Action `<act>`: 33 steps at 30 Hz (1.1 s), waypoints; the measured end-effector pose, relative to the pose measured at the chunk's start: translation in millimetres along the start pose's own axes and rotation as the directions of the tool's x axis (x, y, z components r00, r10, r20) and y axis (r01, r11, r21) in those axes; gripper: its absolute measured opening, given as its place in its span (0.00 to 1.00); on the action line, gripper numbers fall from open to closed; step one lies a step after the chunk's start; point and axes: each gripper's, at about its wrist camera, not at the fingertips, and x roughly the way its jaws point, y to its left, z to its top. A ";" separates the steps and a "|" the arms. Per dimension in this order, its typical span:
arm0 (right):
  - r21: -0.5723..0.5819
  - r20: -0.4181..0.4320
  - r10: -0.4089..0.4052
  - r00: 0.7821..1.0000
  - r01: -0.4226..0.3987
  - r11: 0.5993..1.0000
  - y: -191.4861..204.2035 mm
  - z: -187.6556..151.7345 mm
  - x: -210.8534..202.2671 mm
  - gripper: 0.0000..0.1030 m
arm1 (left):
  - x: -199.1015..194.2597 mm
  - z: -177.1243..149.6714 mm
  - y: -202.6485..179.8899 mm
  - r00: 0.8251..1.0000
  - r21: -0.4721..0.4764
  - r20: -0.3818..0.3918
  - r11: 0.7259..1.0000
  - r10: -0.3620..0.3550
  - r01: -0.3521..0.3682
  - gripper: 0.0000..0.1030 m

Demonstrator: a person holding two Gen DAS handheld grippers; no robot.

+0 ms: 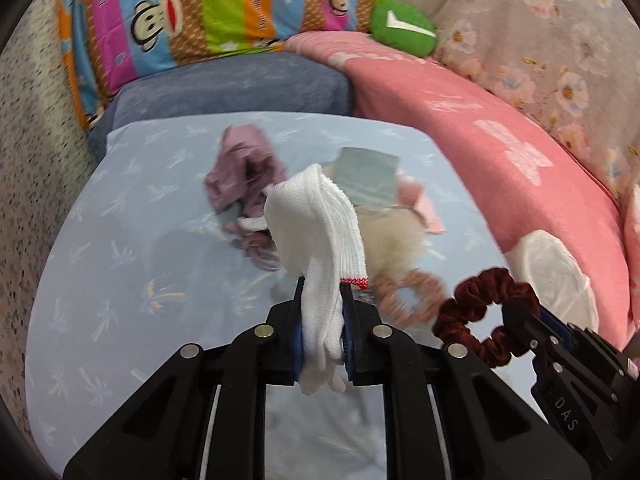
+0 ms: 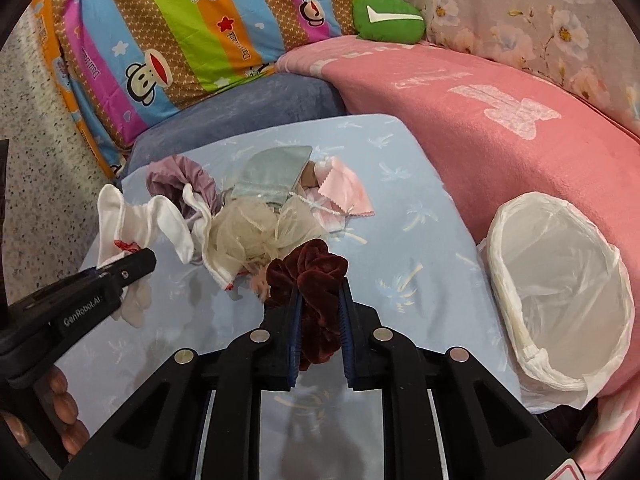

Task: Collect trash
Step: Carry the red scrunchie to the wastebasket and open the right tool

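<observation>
My left gripper point(image 1: 322, 292) is shut on a white knit glove point(image 1: 316, 220) with a red cuff edge and holds it above the light blue cushion point(image 1: 120, 240). It also shows in the right wrist view point(image 2: 136, 258) with the glove point(image 2: 120, 216). My right gripper point(image 2: 320, 284) is shut on a dark red velvet scrunchie point(image 2: 308, 272), which also shows in the left wrist view point(image 1: 472, 312). A pile of scraps lies on the cushion: purple cloth point(image 2: 176, 180), grey pouch point(image 2: 272, 172), pink fabric point(image 2: 344, 192), beige mesh point(image 2: 256, 232). A white-lined bin point(image 2: 560, 292) stands right.
A pink blanket point(image 2: 480, 120) covers the seat to the right. A striped monkey-print pillow point(image 2: 180, 32) and a green cushion point(image 2: 388, 16) stand at the back. A pinkish scrunchie point(image 1: 408, 296) lies on the cushion. Speckled floor point(image 2: 36, 120) is on the left.
</observation>
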 end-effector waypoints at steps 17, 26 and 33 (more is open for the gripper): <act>0.203 0.164 -0.191 0.968 0.156 0.967 -134.5 30.9 -76.8 0.15 | -6.8 13.7 -152.5 0.965 0.285 0.009 0.925 -0.263 0.250 0.15; 0.317 0.142 -0.297 0.944 0.240 0.917 -206.9 21.8 -81.2 0.15 | 2.6 5.8 -221.1 0.932 0.386 -0.056 0.853 -0.359 0.352 0.15; 0.363 0.103 -0.323 0.941 0.267 0.893 -236.9 15.7 -70.9 0.18 | 17.2 2.1 -256.8 0.916 0.449 -0.121 0.802 -0.382 0.393 0.26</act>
